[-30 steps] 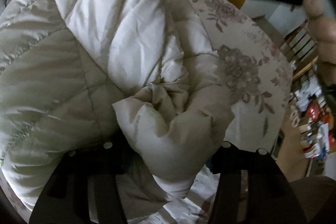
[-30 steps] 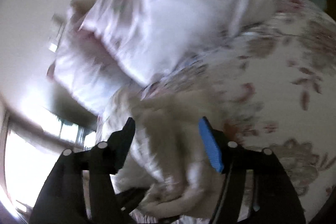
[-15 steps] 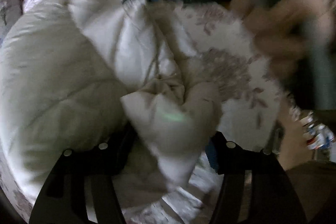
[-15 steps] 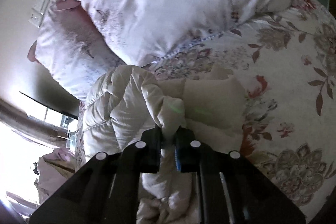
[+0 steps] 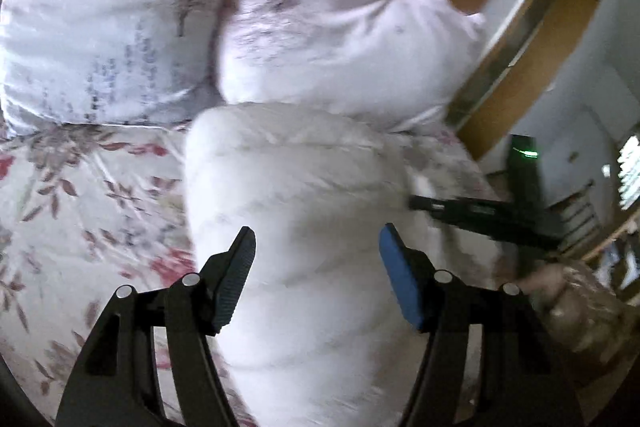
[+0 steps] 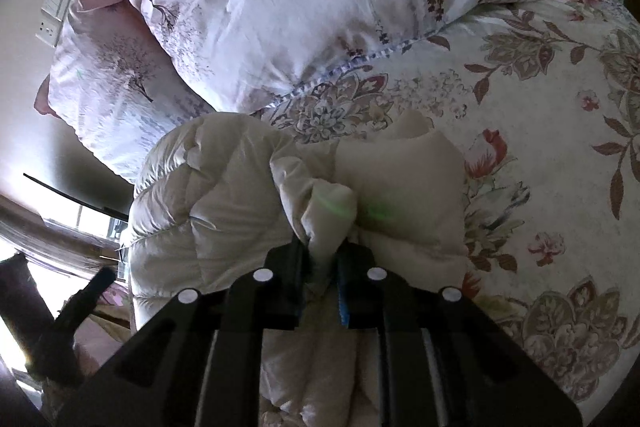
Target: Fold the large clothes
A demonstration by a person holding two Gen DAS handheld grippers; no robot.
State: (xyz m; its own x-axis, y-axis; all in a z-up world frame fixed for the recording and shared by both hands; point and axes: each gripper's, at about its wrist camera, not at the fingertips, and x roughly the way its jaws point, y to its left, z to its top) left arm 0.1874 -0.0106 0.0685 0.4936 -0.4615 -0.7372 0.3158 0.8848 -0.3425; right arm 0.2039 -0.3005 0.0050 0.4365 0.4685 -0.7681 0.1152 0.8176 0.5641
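- Since the earlier frames, the left gripper (image 5: 316, 273) has let go of the bunched fabric it clamped and now hovers with its jaws spread wide over the garment; the right gripper (image 6: 322, 267) has closed from an open stance onto a fold.
- Right gripper state: jaws nearly together, pinching a puffy fold of the cream quilted down jacket (image 6: 240, 195). Left gripper state: wide apart, holding nothing.
- Garment location: the down jacket (image 5: 304, 227) lies on the floral bedspread (image 5: 80, 207), gathered into a compact bundle just below the two pillows (image 5: 320, 27).
- Progress, as a judgement: the jacket appears folded over at least once; flattening and a final fold probably remain.
- Pose: the left gripper points along the bundle toward the pillows. The right gripper enters from the jacket's right edge, with the holder's hand (image 5: 576, 291) behind it.
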